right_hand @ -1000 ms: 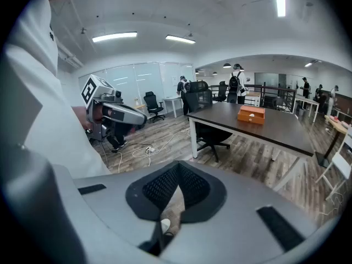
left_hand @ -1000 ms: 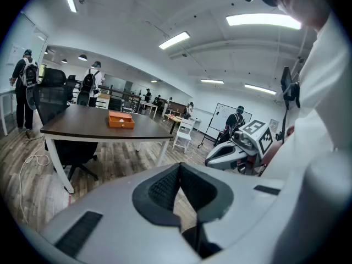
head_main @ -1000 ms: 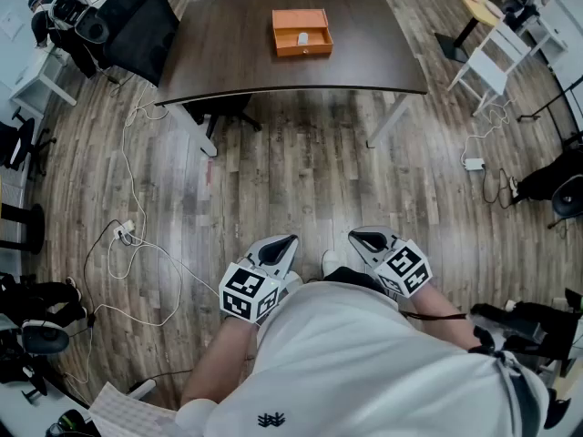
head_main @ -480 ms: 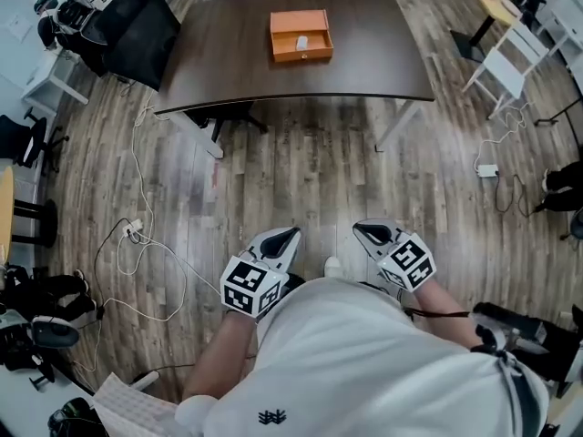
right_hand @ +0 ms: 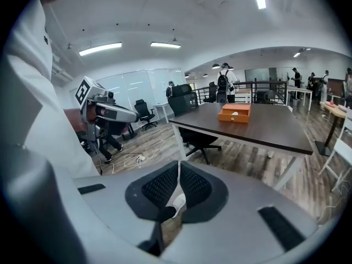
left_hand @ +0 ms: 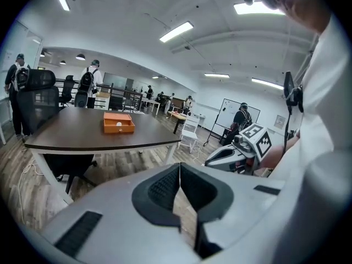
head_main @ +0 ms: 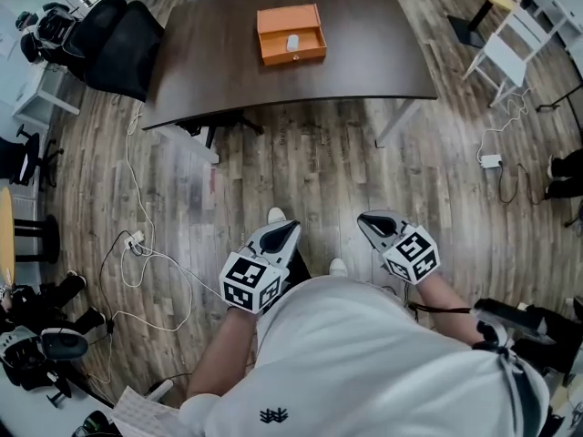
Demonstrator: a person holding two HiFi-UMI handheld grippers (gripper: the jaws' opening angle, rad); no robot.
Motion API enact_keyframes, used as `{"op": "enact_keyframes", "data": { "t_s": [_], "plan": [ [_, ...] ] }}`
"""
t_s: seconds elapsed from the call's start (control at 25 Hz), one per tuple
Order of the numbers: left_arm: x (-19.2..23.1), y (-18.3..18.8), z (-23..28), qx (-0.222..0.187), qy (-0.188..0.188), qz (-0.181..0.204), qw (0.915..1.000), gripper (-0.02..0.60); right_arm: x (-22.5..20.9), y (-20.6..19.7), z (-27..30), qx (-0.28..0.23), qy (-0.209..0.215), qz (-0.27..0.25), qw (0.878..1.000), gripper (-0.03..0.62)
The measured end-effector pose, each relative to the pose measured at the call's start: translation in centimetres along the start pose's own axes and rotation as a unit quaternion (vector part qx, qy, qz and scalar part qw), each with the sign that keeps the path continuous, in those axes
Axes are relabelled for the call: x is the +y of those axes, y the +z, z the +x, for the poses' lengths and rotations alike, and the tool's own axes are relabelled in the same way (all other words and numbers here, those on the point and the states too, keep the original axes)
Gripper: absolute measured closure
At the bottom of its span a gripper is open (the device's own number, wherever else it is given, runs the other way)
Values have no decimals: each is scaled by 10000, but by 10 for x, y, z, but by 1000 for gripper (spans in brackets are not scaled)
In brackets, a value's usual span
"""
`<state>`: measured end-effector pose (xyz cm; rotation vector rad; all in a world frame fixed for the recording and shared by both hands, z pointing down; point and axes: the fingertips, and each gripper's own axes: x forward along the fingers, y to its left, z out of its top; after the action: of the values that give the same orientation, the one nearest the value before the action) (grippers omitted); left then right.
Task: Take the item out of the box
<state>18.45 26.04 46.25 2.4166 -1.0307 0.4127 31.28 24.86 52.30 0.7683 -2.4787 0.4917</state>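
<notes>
An open orange box (head_main: 291, 33) stands on a dark brown table (head_main: 364, 57) far ahead, with a small white item (head_main: 292, 43) lying inside it. The box also shows small in the left gripper view (left_hand: 118, 123) and the right gripper view (right_hand: 235, 113). My left gripper (head_main: 288, 231) and right gripper (head_main: 371, 221) are held close to the person's body, well short of the table. Both are shut with nothing between the jaws. In the left gripper view the jaws (left_hand: 180, 169) meet, and in the right gripper view they (right_hand: 179, 168) meet too.
Wood floor lies between me and the table. A black office chair (head_main: 107, 46) stands at the table's left, a white chair (head_main: 504, 54) at its right. Cables and a power strip (head_main: 135, 240) trail on the floor at left. Several people stand far back in the room (left_hand: 88, 87).
The view has shifted forward: the table and box have slid slightly left in the frame. Both grippers stay shut near the body, and a foot has stepped forward.
</notes>
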Motion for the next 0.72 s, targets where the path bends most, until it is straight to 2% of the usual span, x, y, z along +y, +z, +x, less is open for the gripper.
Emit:
{"op": "enact_keyframes", "data": {
  "t_s": [0.16, 0.4, 0.44, 0.48, 0.52, 0.72],
  "plan": [
    [61, 21, 21, -42, -321, 33, 9995, 569, -25, 28, 47, 127, -289, 157, 9994, 591],
    [155, 73, 22, -34, -674, 316, 9972, 568, -48, 98, 122, 215, -659, 296, 9972, 586],
    [169, 81, 22, -42, -714, 350, 9968, 568, -55, 108, 135, 235, -714, 330, 9966, 572],
    [183, 87, 22, -34, -757, 369, 9964, 568, -62, 118, 148, 254, -772, 379, 9960, 520],
    [197, 91, 22, -12, -798, 377, 9961, 563, -70, 127, 162, 265, -837, 430, 9952, 501],
    [260, 98, 22, 99, -890, 332, 9954, 557, -101, 169, 213, 182, -1217, 659, 9902, 502]
  ]
}}
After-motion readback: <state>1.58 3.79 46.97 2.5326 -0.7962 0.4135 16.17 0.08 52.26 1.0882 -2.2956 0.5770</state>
